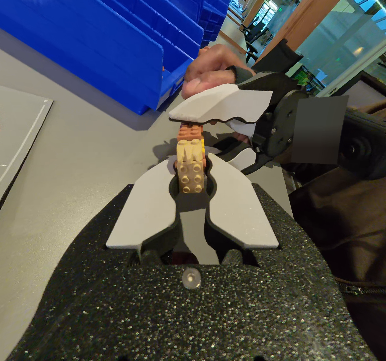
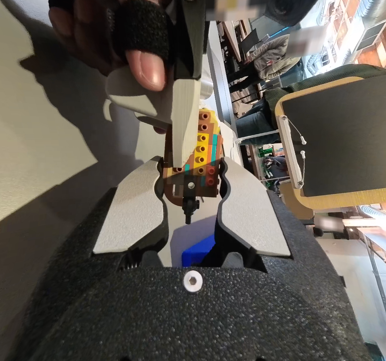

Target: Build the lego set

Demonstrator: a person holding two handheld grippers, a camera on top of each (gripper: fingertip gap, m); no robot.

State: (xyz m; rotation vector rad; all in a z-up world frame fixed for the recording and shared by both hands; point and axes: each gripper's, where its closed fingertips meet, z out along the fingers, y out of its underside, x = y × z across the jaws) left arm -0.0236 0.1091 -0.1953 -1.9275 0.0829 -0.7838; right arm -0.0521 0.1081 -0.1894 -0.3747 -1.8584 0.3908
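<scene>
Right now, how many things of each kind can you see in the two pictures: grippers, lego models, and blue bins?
Grippers: 2, the left gripper and the right gripper, both shut on the model
Lego model: 1, held between the two
Blue bins: at least 3 in a row; the far end is unclear
Total: at least 6

This looks like an open-plan office or lab workspace. A row of blue plastic parts bins (image 1: 100, 37) stands on a plain grey surface (image 1: 69, 163), the kind used for sorting small parts. Beyond it are thick wooden beams (image 1: 309, 14), glass partitions (image 1: 342, 37) and black office chairs (image 1: 255, 35). The right wrist view shows seated people (image 2: 269, 58) at long desks and a padded chair back (image 2: 334, 138).
</scene>
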